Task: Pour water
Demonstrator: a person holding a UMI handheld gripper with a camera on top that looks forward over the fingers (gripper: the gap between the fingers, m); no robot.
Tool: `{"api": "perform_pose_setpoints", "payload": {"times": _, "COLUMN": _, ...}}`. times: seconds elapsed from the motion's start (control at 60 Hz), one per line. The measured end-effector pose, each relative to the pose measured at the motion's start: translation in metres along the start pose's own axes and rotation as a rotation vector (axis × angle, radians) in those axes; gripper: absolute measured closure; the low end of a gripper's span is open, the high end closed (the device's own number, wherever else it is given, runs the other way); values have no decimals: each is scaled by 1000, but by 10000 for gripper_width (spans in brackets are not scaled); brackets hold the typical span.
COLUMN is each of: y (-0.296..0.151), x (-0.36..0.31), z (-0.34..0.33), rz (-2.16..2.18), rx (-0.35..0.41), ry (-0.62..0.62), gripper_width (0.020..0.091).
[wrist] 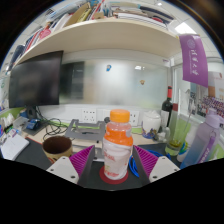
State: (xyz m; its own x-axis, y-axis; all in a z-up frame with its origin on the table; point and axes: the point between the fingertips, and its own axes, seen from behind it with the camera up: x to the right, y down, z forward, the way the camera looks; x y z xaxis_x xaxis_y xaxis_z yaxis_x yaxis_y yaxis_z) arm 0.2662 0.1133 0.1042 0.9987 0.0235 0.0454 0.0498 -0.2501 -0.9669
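The gripper (116, 160) pinches a clear plastic bottle with orange cap (118, 143) between its pads (likely light, slippery); a mid-body hold suits pouring.

bottle (117, 146) between fingers (81, 158) (orange cap)

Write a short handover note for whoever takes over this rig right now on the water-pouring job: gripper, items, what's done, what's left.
Hand-held gripper: its pads sit at either side of the orange-capped bottle; whether they press on it is unclear.
Bottle: upright, cap on, on the desk between the fingers.
Dark cup: on the desk beside the gripper, apart from the bottle; contents not visible.
Done: gripper brought to the bottle.
Left: probably uncap, lift and pour, likely into the cup.
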Motion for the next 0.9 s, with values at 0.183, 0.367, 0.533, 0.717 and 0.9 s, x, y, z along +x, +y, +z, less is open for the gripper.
{"api": "perform_pose_setpoints", "payload": {"times": 0.183, "y": -24, "x": -41, "z": -80, "rz": 22, "rx": -49, "ry": 19, "gripper_width": 337}}
{"api": "perform_pose_setpoints", "payload": {"times": 0.367, "y": -66, "x": -86, "z": -149, "rz": 42, "rx": -67, "ry": 40, "gripper_width": 315}}
{"api": "perform_pose_setpoints", "payload": {"times": 0.533, "y": -97, "x": -104, "z": -190, "rz": 86, "rx": -46, "ry": 56, "gripper_width": 313}}
{"api": "perform_pose_setpoints", "payload": {"times": 0.717, "y": -108, "x": -106, "z": -211, "rz": 62, "rx": -42, "ry": 75, "gripper_width": 316}}
{"api": "perform_pose_setpoints", "payload": {"times": 0.9, "y": -111, "x": -98, "z": -214, "rz": 57, "rx": -40, "ry": 101, "gripper_width": 316}}
